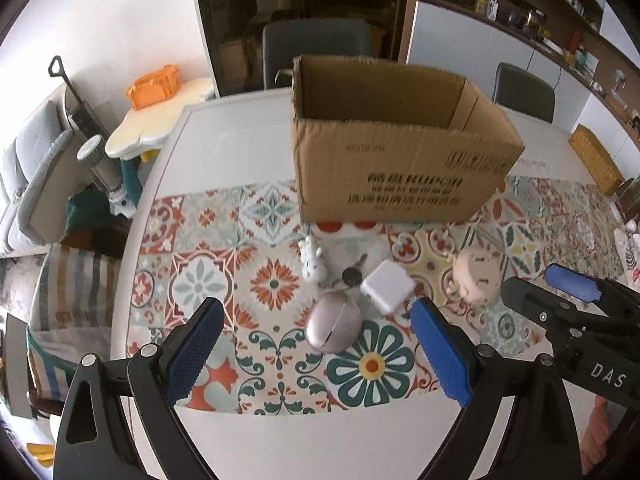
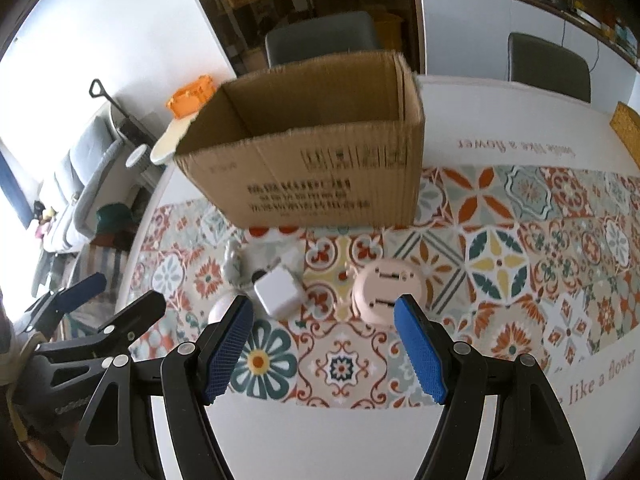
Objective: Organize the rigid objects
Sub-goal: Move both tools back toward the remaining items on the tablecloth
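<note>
An open cardboard box [image 1: 384, 168] [image 2: 312, 176] stands on the patterned mat, with small objects lying in front of it. A pink oval mouse [image 1: 334, 326] lies between the blue pads of my left gripper [image 1: 316, 316], which is open above it. Beside it are a white square charger [image 1: 386, 286] [image 2: 280, 290], a black key [image 1: 352, 274], a white spotted figurine [image 1: 312, 262] and a peach round object [image 1: 478, 274] [image 2: 386, 292]. My right gripper [image 2: 324, 316] is open above the mat, its right pad close to the peach object. Nothing is held.
The white table [image 1: 224, 148] carries a floral mat [image 2: 520, 248]. Grey chairs [image 1: 320, 44] [image 2: 548, 64] stand behind it, with a woven basket [image 1: 596, 156] at the right edge. Left of the table are a sofa, a small cream table and an orange crate [image 1: 154, 86].
</note>
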A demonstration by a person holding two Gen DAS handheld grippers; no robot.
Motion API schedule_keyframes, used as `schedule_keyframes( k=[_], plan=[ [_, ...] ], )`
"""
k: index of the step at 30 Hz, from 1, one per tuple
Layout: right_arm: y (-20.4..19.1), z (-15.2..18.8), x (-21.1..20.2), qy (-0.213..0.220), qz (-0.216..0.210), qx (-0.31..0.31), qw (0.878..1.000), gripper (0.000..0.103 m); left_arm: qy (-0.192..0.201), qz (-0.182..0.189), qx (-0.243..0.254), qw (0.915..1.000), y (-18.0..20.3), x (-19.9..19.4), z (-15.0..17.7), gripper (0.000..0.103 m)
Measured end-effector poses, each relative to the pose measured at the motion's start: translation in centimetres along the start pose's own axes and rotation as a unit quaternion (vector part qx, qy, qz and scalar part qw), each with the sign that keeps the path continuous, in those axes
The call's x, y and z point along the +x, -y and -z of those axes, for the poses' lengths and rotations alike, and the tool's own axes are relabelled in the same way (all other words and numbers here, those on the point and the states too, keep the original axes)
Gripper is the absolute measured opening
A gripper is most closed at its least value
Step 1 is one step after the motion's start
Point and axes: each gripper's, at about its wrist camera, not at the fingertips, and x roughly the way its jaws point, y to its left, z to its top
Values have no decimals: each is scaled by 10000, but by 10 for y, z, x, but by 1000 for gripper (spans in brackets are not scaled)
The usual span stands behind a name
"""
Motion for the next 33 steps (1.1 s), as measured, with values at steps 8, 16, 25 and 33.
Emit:
schedule_keyframes(
  k=[8,16,25,33],
  plan=[
    [0,13,17,-246,64,-22,9997,73,-235,100,29,9997,0,20,13,96],
    [-1,30,38,-491,136,-97,9987,73,-449,229,301,9983,6,51,26,96],
    [-2,40,61,-774,215,-109,9967,73,-595,268,469,9968,8,81,30,95],
    [-3,45,78,-987,227,-72,9948,73,-707,349,605,9951,12,103,29,80]
  ],
)
